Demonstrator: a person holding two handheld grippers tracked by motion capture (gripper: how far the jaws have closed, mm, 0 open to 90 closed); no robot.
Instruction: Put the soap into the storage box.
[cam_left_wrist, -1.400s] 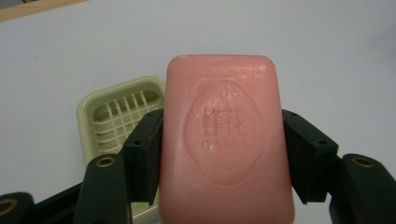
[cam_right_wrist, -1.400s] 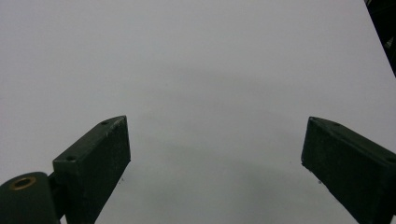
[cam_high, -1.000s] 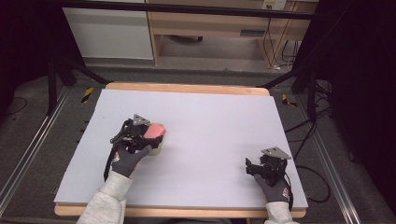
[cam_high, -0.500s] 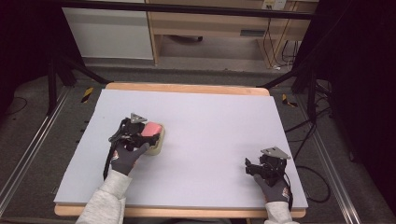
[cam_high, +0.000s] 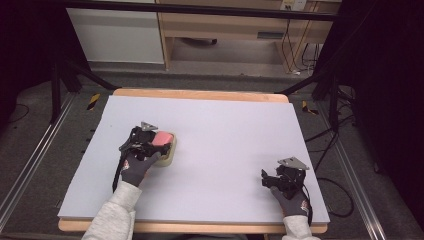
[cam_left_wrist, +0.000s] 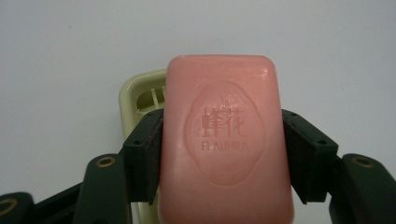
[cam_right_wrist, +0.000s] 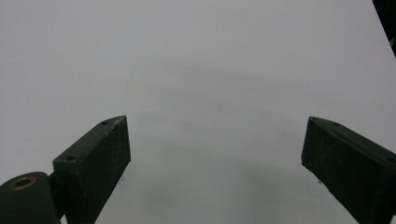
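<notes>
Nearest me, at the front right of the table (cam_high: 225, 125), my right gripper (cam_high: 270, 180) rests low over the pale surface with its jaws spread wide and nothing between them; the right gripper view shows bare table (cam_right_wrist: 201, 70) between the two black jaws. Farther forward on the left side, my left gripper (cam_high: 156, 144) is clamped on a pink soap bar (cam_high: 163, 137), one pad pressed against each long side of the bar. In the left gripper view the soap bar (cam_left_wrist: 226, 140) lies face up, stamped with Chinese characters and the word FLAUHRA. Under and just beyond it sits a pale yellow soap dish (cam_left_wrist: 140, 93), its slotted floor visible past the bar's left edge; whether the bar touches the soap dish (cam_high: 169, 152) I cannot tell
</notes>
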